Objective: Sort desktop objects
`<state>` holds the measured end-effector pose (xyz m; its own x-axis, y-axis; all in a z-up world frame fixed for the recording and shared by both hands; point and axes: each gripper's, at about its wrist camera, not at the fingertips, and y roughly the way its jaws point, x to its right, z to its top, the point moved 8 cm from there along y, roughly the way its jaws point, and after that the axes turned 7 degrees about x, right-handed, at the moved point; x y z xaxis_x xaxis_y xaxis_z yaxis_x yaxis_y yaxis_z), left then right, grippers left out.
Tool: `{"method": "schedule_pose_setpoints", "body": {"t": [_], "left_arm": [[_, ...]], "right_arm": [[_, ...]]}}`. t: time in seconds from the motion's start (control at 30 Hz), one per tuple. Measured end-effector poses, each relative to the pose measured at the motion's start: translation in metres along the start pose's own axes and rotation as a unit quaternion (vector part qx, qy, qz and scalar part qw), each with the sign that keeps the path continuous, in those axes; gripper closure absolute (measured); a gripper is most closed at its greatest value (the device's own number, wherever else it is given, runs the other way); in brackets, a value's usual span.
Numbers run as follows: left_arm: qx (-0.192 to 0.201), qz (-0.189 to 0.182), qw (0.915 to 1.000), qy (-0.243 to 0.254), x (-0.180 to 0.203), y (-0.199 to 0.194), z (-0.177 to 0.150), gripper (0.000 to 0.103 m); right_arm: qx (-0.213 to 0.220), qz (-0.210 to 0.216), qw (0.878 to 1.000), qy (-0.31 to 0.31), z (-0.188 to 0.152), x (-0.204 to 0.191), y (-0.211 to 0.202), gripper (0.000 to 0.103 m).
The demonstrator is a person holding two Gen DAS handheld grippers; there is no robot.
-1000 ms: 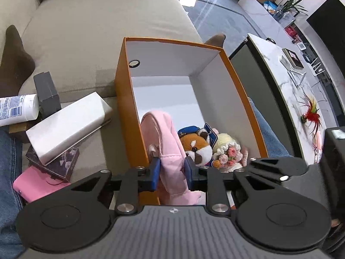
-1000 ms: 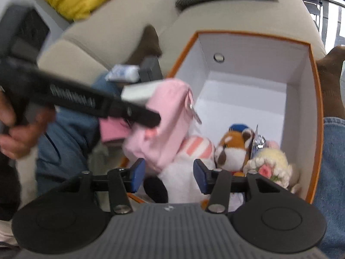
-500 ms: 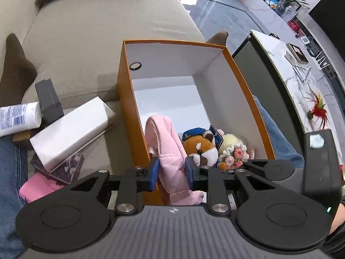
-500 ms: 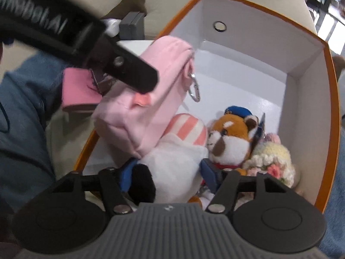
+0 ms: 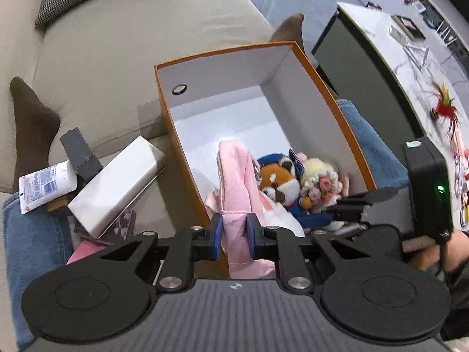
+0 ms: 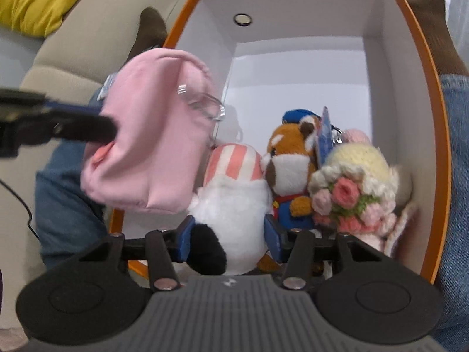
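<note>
Orange box [image 5: 187, 158] open on the lap, white inside, holding a red-panda plush [image 6: 296, 161], a crocheted doll with flowers [image 6: 351, 187] against the right wall, and a white plush with a pink-striped cap [image 6: 234, 193]. Pink pouch [image 5: 237, 193] pinched between the just-closing left gripper [image 5: 233, 236], hanging over the box's near-left part; white plush between the just-narrowing fingers of the right gripper [image 6: 227, 234], contact unclear. Left of the box: white block [image 5: 114, 184], dark case [image 5: 80, 152], tube [image 5: 44, 187], crowded together on the sofa.
</note>
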<state>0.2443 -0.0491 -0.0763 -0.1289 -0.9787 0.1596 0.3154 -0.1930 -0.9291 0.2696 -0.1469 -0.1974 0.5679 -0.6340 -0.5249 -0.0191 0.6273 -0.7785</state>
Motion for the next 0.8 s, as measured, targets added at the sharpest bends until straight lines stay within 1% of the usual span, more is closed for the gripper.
{"method": "schedule_pose_setpoints", "body": {"t": [0.07,0.2,0.27,0.4,0.57,0.63,0.67,0.7,0.73,0.77,0.8], "left_arm": [[-0.013,0.008,0.9999,-0.001,-0.001,-0.006,0.002,0.084],[-0.048,0.01,0.9987,-0.013,-0.004,-0.011,0.004,0.084],[-0.06,0.018,0.998,-0.009,-0.001,-0.007,0.003,0.084],[-0.077,0.024,0.9967,-0.007,0.01,0.013,0.002,0.084],[-0.056,0.039,0.9977,-0.003,0.012,0.022,0.005,0.082],[-0.052,0.037,0.9979,-0.003,0.013,0.025,0.006,0.074],[-0.05,0.035,0.9981,-0.003,0.014,0.027,0.006,0.072],[-0.05,0.032,0.9983,-0.003,0.015,0.028,0.005,0.065],[-0.05,0.026,0.9984,-0.002,0.017,0.03,0.005,0.051],[-0.05,0.02,0.9986,-0.003,0.018,0.032,0.004,0.046],[-0.051,0.014,0.9986,-0.002,0.02,0.035,0.003,0.045]], "right_arm": [[0.002,0.008,1.0,0.009,-0.001,0.003,-0.001,0.051],[0.003,0.017,1.0,0.014,-0.002,0.006,-0.002,0.051],[0.002,0.025,0.999,0.022,-0.002,0.008,-0.002,0.051],[0.004,0.037,0.999,0.036,-0.003,0.012,-0.003,0.051],[0.01,0.04,0.999,0.03,-0.007,0.011,-0.005,0.05],[0.011,0.04,0.999,0.028,-0.008,0.006,-0.002,0.05],[0.012,0.039,0.999,0.027,-0.008,0.005,-0.002,0.05],[0.012,0.039,0.999,0.026,-0.008,0.009,0.005,0.05],[0.012,0.038,0.999,0.024,-0.008,0.008,0.0,0.05],[0.012,0.038,0.999,0.023,-0.003,0.007,-0.001,0.05],[0.011,0.037,0.999,0.023,-0.003,0.007,-0.001,0.05]]}}
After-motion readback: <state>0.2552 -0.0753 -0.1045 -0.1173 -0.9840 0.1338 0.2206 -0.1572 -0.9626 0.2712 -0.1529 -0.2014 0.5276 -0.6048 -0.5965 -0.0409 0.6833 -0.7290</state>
